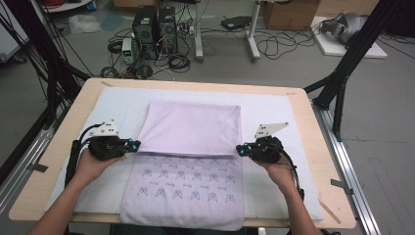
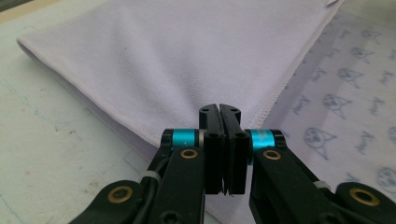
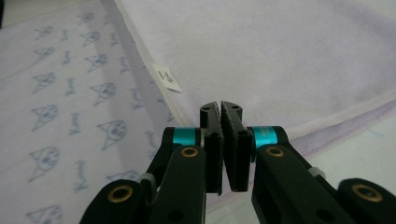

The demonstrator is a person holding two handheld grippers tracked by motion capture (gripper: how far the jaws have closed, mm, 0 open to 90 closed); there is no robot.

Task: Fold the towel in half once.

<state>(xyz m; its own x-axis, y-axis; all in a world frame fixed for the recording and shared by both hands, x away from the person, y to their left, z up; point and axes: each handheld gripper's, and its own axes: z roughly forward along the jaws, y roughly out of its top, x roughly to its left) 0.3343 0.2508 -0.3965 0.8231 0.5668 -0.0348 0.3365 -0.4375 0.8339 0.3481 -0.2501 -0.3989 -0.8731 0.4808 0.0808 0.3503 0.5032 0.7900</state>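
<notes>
Your left tongs (image 1: 135,144) are clamped on the left corner of the towel's (image 1: 191,129) folded-over flap; your right tongs (image 1: 240,149) pinch its right corner. The towel lies mid-tabletop (image 1: 73,120) on a pale mat (image 1: 274,110), its far half doubled toward you, the printed near half hanging over the near edge.

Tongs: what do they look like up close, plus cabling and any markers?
Both tongs, left and right, are black with flat black jaws, turquoise bands at the jaw bases and brass-coloured pivot rivets. Each carries a pale three-cornered plate with dark holes on top. Black cables trail back along the bare forearms; no sleeves visible.
</notes>
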